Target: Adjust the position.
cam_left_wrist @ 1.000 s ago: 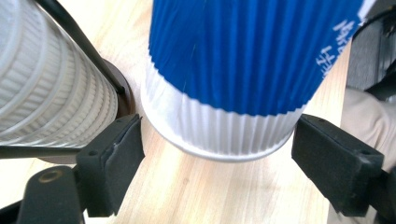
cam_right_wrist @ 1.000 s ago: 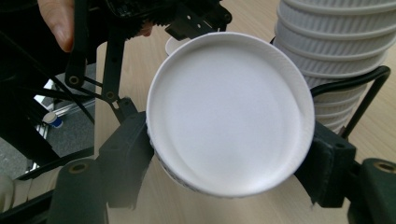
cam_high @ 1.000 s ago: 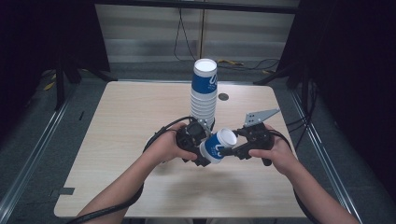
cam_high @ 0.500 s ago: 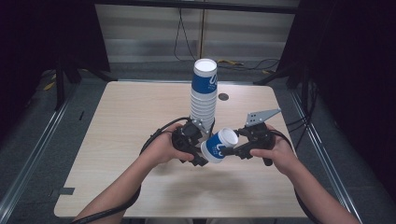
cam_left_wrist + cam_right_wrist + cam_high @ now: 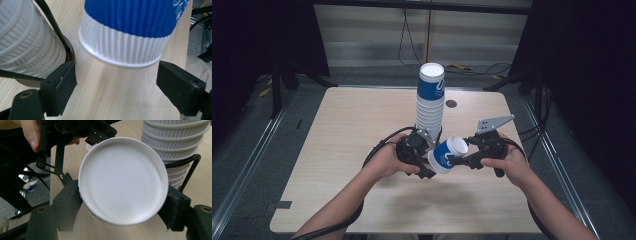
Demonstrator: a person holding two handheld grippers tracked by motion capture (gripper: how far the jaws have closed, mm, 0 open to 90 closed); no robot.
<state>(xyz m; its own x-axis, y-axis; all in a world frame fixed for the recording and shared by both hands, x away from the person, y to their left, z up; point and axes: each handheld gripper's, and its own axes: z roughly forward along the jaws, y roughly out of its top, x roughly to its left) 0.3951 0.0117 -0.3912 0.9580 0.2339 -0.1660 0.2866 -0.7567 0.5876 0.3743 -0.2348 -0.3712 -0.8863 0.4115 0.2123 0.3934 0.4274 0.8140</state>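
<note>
A single blue-and-white paper cup [image 5: 447, 154] was held on its side just in front of the foot of the tall stack of cups [image 5: 430, 102], which stood upright near the middle of the table [image 5: 342, 125]. The cup was pinched by the right gripper [image 5: 458, 160]: in the right gripper view its white bottom [image 5: 122, 180] was seen end-on, with one black jaw pressed against each side of the cup's wall. The stack [image 5: 175, 142] was seen just beside it, at the upper right of that view.

The left gripper [image 5: 424, 167] was held just to the left of the cup, at the foot of the stack. Its jaws were spread, having just been opened a little further. In the left gripper view the cup's rim [image 5: 120, 57] was seen above and between the two jaws, apart from both, with nothing pressed by the pads. The ribbed white lower part of the stack [image 5: 27, 40] was seen beside the left-hand jaw in that view.
</note>
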